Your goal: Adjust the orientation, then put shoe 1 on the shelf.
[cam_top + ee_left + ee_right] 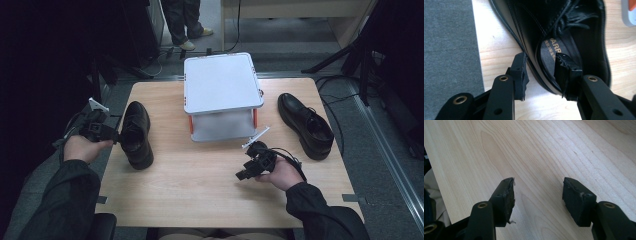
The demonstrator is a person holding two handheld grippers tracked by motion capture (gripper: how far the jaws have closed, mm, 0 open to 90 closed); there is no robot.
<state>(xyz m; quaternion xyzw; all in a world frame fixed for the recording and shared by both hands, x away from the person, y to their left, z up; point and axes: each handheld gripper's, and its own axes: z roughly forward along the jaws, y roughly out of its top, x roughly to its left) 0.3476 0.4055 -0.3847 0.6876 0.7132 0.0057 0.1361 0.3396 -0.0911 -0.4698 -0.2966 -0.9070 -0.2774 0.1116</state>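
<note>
A black leather shoe (135, 135) lies on the left part of the wooden table (200, 185), toe pointing away. My left gripper (116, 135) is at its heel side. In the left gripper view the shoe (529, 22) has its side wall between the jaws of the left gripper (543, 73): one pad (520, 72) is outside by the sole, the other (567, 72) is inside on the insole, and they stand apart without squeezing. A second black shoe (306, 125) lies at the right. My right gripper (241, 175), also (537, 195), hovers open over bare wood (549, 150).
A white two-level stand (222, 82) with orange posts sits at the table's far middle. Beyond it a person's legs (187, 25) stand on the floor. Black tripod legs (345, 55) and cables are at the right. The table's left edge (475, 50) runs close to the left shoe.
</note>
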